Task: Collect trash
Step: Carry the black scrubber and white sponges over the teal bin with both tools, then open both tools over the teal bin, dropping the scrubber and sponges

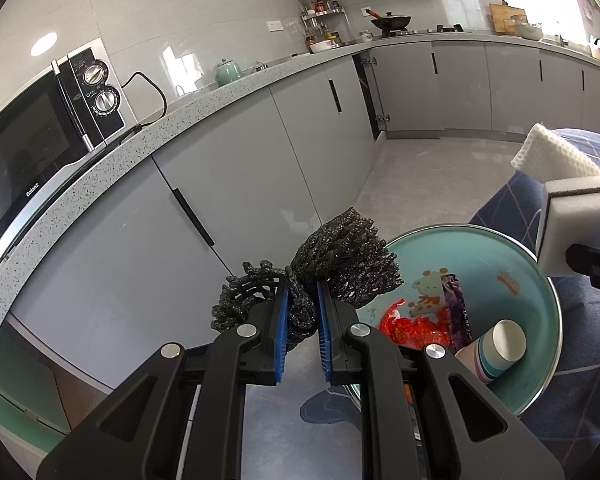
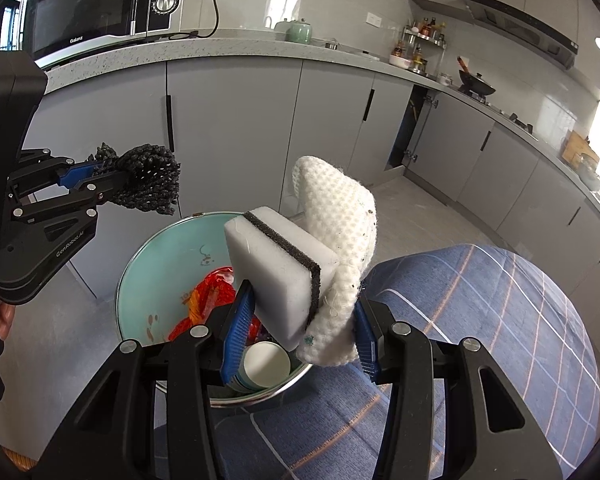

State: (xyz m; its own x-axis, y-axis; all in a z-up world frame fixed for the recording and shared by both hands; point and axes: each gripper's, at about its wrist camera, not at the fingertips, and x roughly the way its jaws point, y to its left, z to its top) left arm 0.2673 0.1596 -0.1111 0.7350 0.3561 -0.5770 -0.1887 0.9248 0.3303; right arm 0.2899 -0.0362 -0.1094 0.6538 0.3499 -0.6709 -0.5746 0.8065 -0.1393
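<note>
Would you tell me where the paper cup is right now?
The paper cup lies on its side inside the teal bin, at its near edge beside the red wrapper, directly below the right gripper's sponge.

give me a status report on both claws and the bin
Left claw shut on black mesh scrubber. Right claw shut on white sponge and cloth. Both above teal bin; nothing blocking.

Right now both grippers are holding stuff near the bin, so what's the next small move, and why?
Probably ease the right gripper open. It holds the white sponge and white foam net right above the bin, which already holds a paper cup and red wrapper, so they should drop in. The left gripper, with its black net, sits nearer the rim.
</note>
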